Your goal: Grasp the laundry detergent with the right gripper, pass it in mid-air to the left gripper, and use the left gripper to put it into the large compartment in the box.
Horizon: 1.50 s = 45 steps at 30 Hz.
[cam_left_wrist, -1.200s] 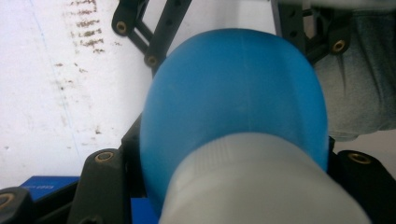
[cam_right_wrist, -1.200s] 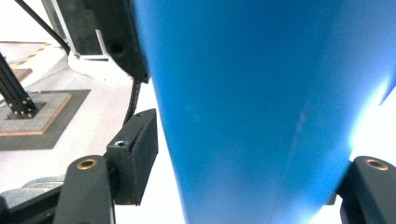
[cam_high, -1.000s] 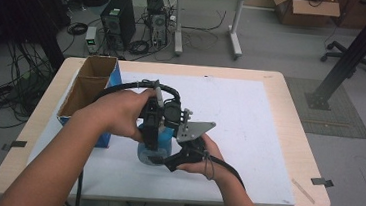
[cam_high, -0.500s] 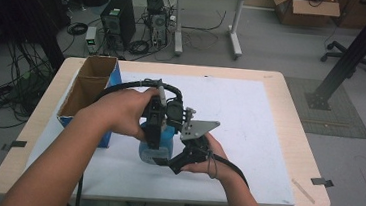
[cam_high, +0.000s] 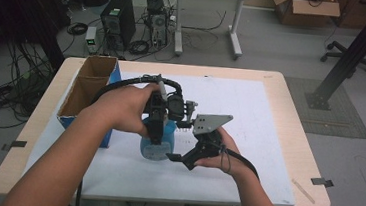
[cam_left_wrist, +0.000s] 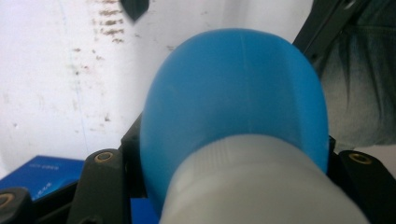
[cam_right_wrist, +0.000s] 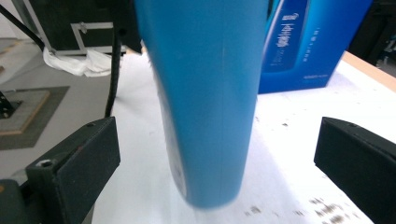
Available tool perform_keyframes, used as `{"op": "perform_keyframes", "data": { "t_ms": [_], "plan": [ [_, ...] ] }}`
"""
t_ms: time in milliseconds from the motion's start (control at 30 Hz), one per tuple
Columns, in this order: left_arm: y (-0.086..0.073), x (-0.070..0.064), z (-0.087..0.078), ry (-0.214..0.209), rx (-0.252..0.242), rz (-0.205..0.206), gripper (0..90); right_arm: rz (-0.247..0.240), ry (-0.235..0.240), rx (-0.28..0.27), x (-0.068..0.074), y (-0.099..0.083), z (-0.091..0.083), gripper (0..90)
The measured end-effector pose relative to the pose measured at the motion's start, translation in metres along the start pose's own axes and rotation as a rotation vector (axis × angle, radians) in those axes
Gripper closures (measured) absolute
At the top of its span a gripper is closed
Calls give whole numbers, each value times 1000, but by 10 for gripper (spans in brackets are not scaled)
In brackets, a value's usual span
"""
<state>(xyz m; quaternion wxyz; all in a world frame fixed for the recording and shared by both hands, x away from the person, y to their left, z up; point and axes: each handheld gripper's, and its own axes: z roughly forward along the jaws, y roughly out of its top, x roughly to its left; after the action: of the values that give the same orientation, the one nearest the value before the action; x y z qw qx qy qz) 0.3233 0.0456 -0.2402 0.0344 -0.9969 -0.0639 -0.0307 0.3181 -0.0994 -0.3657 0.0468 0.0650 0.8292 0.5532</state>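
A blue bottle [cam_high: 158,143] with a white neck [cam_left_wrist: 261,186] stands over the white sheet [cam_high: 250,114] at the table's middle. My left gripper [cam_high: 157,131] comes down from above and is shut on the blue bottle [cam_left_wrist: 233,93] near its neck, one jaw on each side. My right gripper [cam_high: 180,158] lies low beside the bottle on its right, pointing at it. In the right gripper view the jaws stand wide apart with the bottle's lower body [cam_right_wrist: 210,102] between them and touching neither; my right gripper [cam_right_wrist: 215,156] is open.
An open box [cam_high: 87,92], blue outside and cardboard brown inside, stands at the table's left, close behind the bottle [cam_right_wrist: 308,42]. The wooden table edge [cam_high: 299,128] lies to the right. Cables trail from both grippers toward the person.
The right hand and its gripper have edged slightly left toward the bottle. The left gripper and the bottle have stayed nearly still.
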Motion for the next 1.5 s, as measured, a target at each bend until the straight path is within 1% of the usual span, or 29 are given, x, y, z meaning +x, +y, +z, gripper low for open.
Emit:
{"op": "perform_keyframes", "data": {
  "t_ms": [67,100,133,167,200,233,267,300,333,367,400,433,567,633,700,733,767,800,833,867,1033,1067,1100,1167,1200,1233,1300,1333,1500],
  "plan": [
    [-1,3,-3,-3,-3,-38,394,-9,-5,12,-1,1,-7,5],
    [-1,3,-3,-3,-3,-38,394,-9,-5,12,-1,1,-7,5],
    [-3,7,-5,-7,-13,-92,394,-15,-20,31,-3,3,-17,4],
    [-4,9,-7,-11,-15,-119,394,-14,-24,36,-4,3,-20,4],
    [-4,9,-7,-11,-15,-119,394,-17,-30,42,-5,3,-24,4],
    [-5,13,-10,-10,-21,-174,394,-15,-39,49,-6,3,-28,3],
    [-5,13,-10,-10,-21,-174,393,-19,-45,56,-7,3,-32,4],
    [-7,16,-14,-11,-25,-223,393,-20,-50,66,-8,4,-36,4],
    [-7,16,-14,-11,-25,-223,393,-24,-56,75,-8,4,-40,4],
    [-9,18,-16,-12,-26,-243,393,-24,-56,75,-8,4,-40,4],
    [-11,22,-19,-11,-30,-286,393,-36,-74,91,-10,5,-47,4],
    [-11,22,-19,-11,-30,-286,392,-36,-74,91,-10,5,-47,4],
    [-20,32,-28,-21,-43,-399,393,-39,-96,135,-15,5,-67,6],
    [-26,37,-33,-24,-56,-460,393,-42,-99,142,-16,5,-70,6],
    [-30,41,-37,-20,-64,-498,392,-43,-114,165,-19,6,-76,7],
    [-35,45,-41,-19,-66,-541,393,-51,-127,198,-22,6,-82,7],
    [-35,45,-41,-19,-66,-541,393,-51,-127,198,-22,6,-82,7],
    [-40,50,-45,-23,-69,-579,393,-54,-135,223,-25,7,-86,7],
    [-40,50,-45,-23,-69,-579,393,-54,-135,223,-25,7,-86,7],
    [-45,55,-49,-28,-72,-607,392,-50,-137,255,-29,7,-90,7],
    [-58,68,-59,-41,-83,-704,392,-53,-143,311,-35,8,-97,12],
    [-60,70,-61,-39,-85,-721,392,-54,-140,322,-36,8,-98,12],
    [-60,70,-61,-39,-85,-721,392,-54,-140,322,-36,8,-98,12],
    [-68,77,-69,-32,-78,-770,392,-55,-138,360,-39,8,-101,14],
    [-68,77,-69,-32,-78,-770,392,-55,-138,360,-39,8,-101,14],
    [-74,81,-76,-27,-79,-803,392,-54,-138,389,-41,8,-104,15],
    [-77,83,-79,-26,-76,-817,392,-49,-140,397,-42,8,-104,15],
    [-82,87,-87,-22,-72,-839,392,-39,-136,414,-45,7,-106,16],
    [-96,93,-104,-4,-73,-908,391,-29,-142,429,-50,5,-108,17]
  ]
}}
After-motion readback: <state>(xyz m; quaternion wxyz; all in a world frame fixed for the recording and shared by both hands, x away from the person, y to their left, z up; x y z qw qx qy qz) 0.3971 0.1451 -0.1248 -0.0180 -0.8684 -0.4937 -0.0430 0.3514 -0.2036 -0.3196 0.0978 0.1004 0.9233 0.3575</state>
